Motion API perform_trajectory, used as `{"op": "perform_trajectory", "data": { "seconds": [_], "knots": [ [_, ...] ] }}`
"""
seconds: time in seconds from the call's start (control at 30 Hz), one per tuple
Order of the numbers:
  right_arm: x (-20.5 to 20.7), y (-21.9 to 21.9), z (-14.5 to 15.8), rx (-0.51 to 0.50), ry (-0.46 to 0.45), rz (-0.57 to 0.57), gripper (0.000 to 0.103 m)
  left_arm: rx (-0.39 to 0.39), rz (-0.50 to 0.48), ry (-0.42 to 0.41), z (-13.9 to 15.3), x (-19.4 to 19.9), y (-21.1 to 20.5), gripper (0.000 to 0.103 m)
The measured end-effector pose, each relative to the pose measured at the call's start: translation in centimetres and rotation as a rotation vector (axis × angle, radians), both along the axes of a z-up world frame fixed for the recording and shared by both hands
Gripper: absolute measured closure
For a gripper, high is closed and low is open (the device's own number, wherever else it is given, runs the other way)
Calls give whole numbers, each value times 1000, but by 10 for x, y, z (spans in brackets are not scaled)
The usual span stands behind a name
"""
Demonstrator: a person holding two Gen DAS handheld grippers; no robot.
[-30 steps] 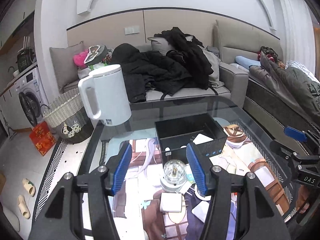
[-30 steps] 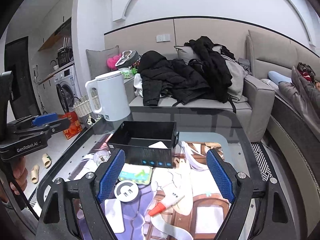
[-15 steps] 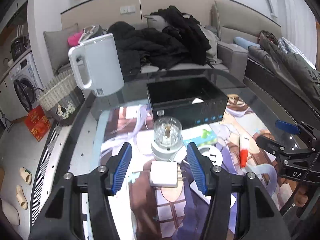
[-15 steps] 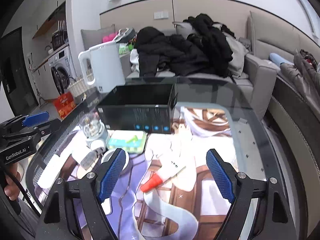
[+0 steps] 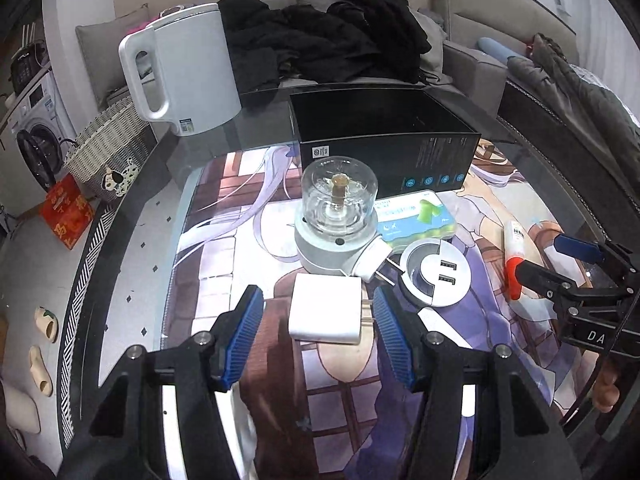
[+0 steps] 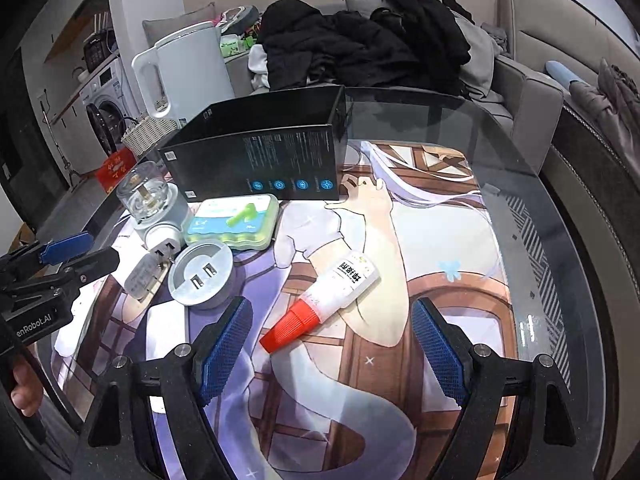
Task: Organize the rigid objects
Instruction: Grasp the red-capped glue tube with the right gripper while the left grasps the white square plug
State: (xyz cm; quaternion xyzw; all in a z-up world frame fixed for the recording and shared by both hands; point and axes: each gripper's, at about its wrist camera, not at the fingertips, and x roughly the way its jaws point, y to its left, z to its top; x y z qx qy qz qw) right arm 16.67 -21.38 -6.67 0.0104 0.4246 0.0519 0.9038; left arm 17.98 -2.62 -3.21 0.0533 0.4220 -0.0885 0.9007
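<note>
My left gripper (image 5: 320, 336) is open, low over the table, its fingers on either side of a flat white charger (image 5: 326, 312). Beyond it stand a glass-domed device on a grey base (image 5: 338, 216), a white plug adapter (image 5: 370, 260), a round grey USB hub (image 5: 436, 276) and a green earplug box (image 5: 416, 216). My right gripper (image 6: 330, 350) is open above a white glue tube with a red cap (image 6: 324, 300). The open black box (image 6: 260, 156) stands behind them; it also shows in the left wrist view (image 5: 384, 140).
A white electric kettle (image 5: 188, 68) stands at the table's far left corner. The glass table (image 6: 540, 248) carries a printed anime mat. A sofa piled with dark clothes (image 6: 360, 48) lies behind. A wicker basket (image 5: 104, 148) and slippers sit on the floor at left.
Both grippers have come down and forward toward the table. The left one now straddles the white charger; the right one has closed in on the glue tube. Both stay open.
</note>
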Motion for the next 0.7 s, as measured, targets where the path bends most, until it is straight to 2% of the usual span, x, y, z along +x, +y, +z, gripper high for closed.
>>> {"op": "perform_trajectory", "data": {
  "seconds": [0.2, 0.4, 0.5, 0.7],
  "knots": [
    [6, -2, -10, -3, 37, -4, 19, 3, 9, 56, -13, 8, 2, 45],
    [11, 0, -13, 6, 59, -2, 25, 2, 10, 72, -16, 12, 1, 45],
    [12, 2, -14, 2, 64, 8, 30, 11, 20, 80, -17, 15, 3, 45],
    [17, 4, -16, -5, 80, 29, 46, 15, 14, 89, -17, 15, 3, 45]
  ]
}}
